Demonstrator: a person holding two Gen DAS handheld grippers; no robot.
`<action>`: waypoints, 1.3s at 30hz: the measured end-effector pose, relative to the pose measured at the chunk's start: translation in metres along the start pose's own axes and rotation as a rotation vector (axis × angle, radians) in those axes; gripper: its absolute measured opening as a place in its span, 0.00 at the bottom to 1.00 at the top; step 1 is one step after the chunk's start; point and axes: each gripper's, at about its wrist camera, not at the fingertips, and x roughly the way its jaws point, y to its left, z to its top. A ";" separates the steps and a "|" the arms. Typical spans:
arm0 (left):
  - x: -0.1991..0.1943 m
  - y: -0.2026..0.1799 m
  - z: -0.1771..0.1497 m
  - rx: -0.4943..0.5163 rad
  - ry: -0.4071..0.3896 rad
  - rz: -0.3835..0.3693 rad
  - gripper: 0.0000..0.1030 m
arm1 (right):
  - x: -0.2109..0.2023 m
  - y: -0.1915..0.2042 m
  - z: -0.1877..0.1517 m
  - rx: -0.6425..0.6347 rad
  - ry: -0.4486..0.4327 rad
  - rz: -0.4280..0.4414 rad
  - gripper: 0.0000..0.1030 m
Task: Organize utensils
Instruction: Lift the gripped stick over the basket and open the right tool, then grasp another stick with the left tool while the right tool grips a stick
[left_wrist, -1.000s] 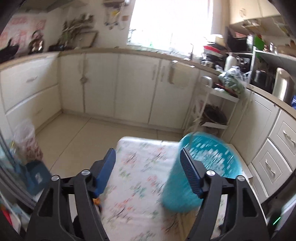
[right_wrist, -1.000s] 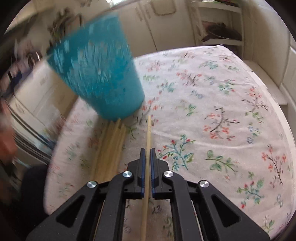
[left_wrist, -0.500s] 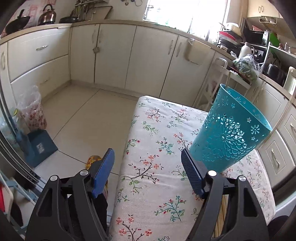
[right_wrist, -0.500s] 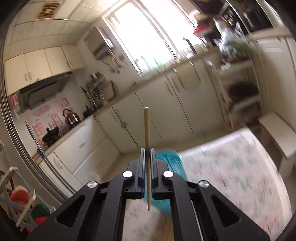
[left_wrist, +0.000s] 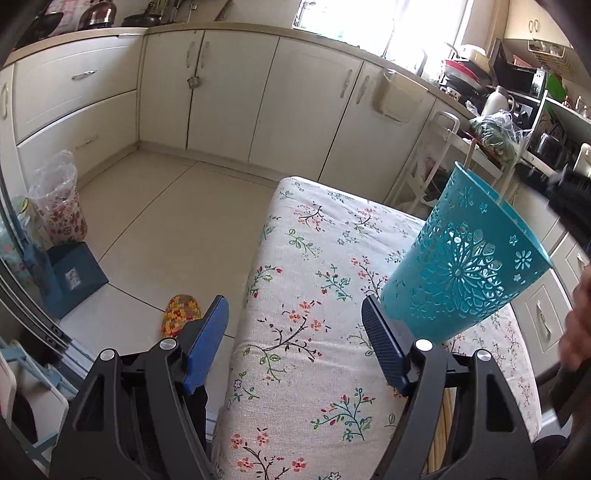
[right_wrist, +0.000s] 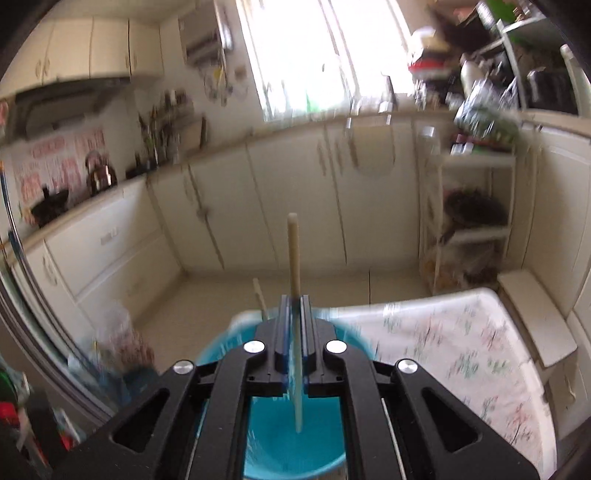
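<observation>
Floral-clothed bench (left_wrist: 295, 295) carried a teal holder (left_wrist: 461, 273). Right hand-held gripper (right_wrist: 294, 325) clamped a chopstick (right_wrist: 293, 254) directly above it; left hand-held gripper (left_wrist: 295, 332) stood wide, empty. Next, presumably, release downward.

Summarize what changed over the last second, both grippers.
The right gripper lifted one chopstick off the table, swung it upright, and now holds it over the teal basket, lower end dipping inside. Another stick already leans in the basket. The left gripper stayed open and empty while its view tilted down toward the floral tablecloth. The basket still stands on the table; the remaining chopsticks lie beside it.
</observation>
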 end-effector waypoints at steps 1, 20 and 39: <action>0.001 0.000 -0.001 0.002 0.004 0.002 0.69 | -0.005 -0.003 0.000 0.010 -0.011 -0.002 0.22; 0.003 -0.022 -0.031 0.135 0.059 0.069 0.72 | -0.006 -0.021 -0.154 0.018 0.338 -0.040 0.11; -0.002 -0.045 -0.049 0.189 0.120 0.058 0.75 | -0.005 -0.020 -0.155 -0.022 0.394 -0.037 0.11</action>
